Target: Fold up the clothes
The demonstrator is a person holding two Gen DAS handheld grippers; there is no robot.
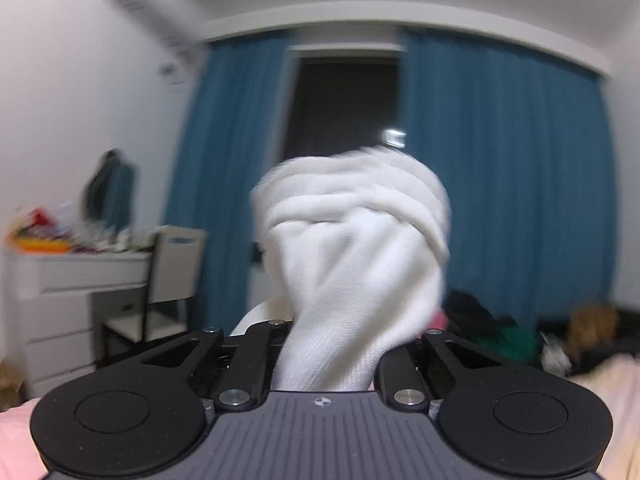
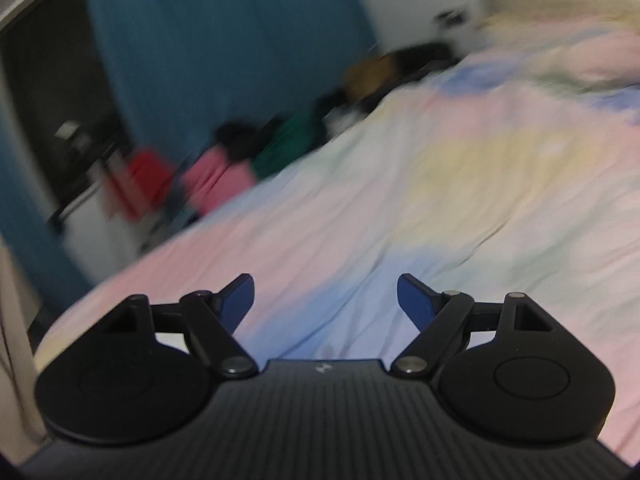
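On my left gripper [image 1: 332, 360] I cannot see the fingertips at all: a white garment [image 1: 352, 248] bunches up out of the narrow gap between the linkage arms and covers them. The jaws are drawn in tight and clamped on that cloth, which is a ribbed knit, soft and thick, rolled into rounded folds at the top. Its edges smear with motion blur, so I cannot tell what kind of clothing it is. This gripper points level across the room, toward teal curtains [image 1: 500, 168] that frame a dark window [image 1: 344, 104]. A white dresser [image 1: 80, 276] with clutter on top and a chair [image 1: 172, 272] stand to the left, all soft and hard to read.

My right gripper [image 2: 326, 300] tilts downward over the bed [image 2: 440, 200]. Its jaws stand wide apart with nothing between them, and the blue pads [image 2: 240, 296] show clearly on both fingers. The bed cover below is a smooth, lightly creased fabric in pastel pink, yellow and blue patches. Along its far edge sits a row of heaped clothes [image 2: 256, 160] in pink, green, black and red, too blurred to separate piece by piece.
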